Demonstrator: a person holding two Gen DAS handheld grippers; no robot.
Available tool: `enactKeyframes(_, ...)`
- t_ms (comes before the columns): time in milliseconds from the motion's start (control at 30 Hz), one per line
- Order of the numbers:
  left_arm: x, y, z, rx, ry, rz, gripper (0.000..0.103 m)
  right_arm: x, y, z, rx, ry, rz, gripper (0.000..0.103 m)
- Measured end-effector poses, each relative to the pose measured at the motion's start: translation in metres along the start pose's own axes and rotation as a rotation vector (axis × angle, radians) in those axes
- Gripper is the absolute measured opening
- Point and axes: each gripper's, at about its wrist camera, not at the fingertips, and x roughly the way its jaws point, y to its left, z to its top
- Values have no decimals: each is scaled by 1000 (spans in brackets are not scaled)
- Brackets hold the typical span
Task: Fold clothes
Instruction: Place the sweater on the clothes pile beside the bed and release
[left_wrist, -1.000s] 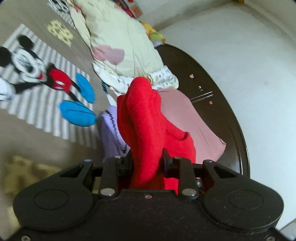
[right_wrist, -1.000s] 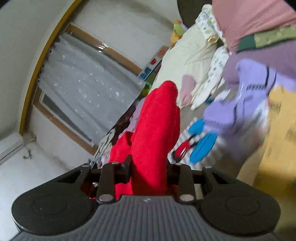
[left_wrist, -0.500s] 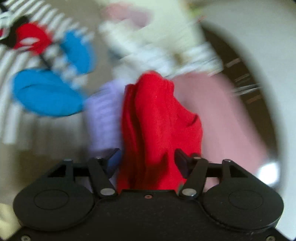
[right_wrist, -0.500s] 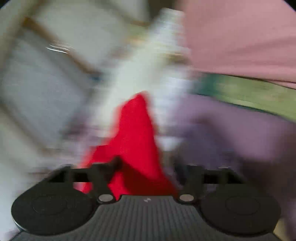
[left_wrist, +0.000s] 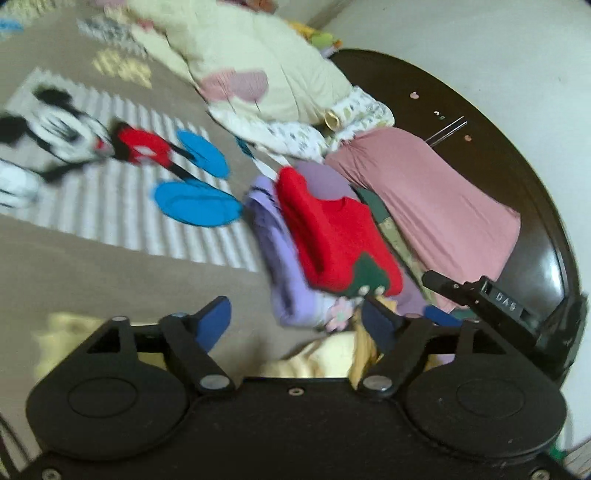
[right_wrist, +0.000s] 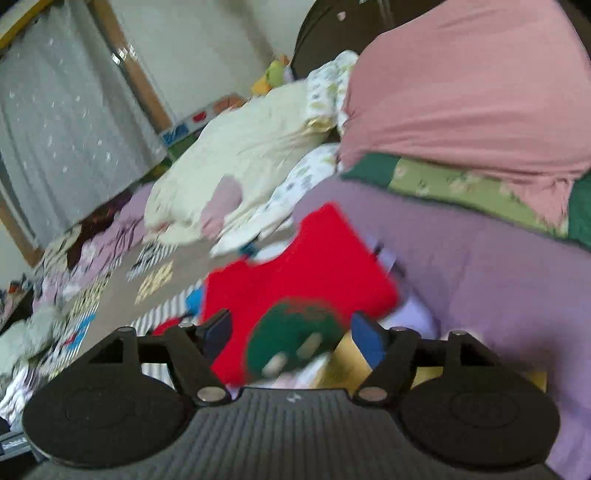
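Observation:
A folded red sweater (left_wrist: 332, 236) with a green patch lies flat on a stack of lilac clothes (left_wrist: 280, 266). My left gripper (left_wrist: 297, 317) hovers just short of it over a yellow garment, its jaws opening and nothing between them. One of my right gripper's fingers (left_wrist: 443, 282) shows at the right edge of the left wrist view. In the right wrist view the red sweater (right_wrist: 295, 266) reaches in between the blue pads of my right gripper (right_wrist: 291, 332). Those jaws are opening too, and the pads stand clear of the cloth.
A pink garment (left_wrist: 424, 199) is draped over a green patterned one beside the stack. A cream quilt (left_wrist: 258, 74) lies behind. A dark wooden headboard (left_wrist: 517, 147) curves along the wall. The bedsheet's cartoon mouse print (left_wrist: 92, 147) is to the left, and a white curtain (right_wrist: 55, 129) hangs beyond.
Both grippers were shut on the upright red sweater. Their jaws have opened and let it go. It now lies flat on the lilac stack, and both grippers have drawn back.

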Motion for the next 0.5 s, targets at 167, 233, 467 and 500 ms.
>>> enactKeyframes(167,-79,8,-18,92,-58,238,99,-44,66,-46,-37,72,24,95)
enactKeyframes(233,-111,11,-26,122,-75,328,99,-57,93,-67,-73,92,53,101)
enactKeyframes(467,-215,27,-41,183,-136,547,103,-95,179,-124,-160,174,109,103)
enactKeyframes(500,-229,30,-45,176,-146,552,103,-103,190,-132,-174,177,116,103)
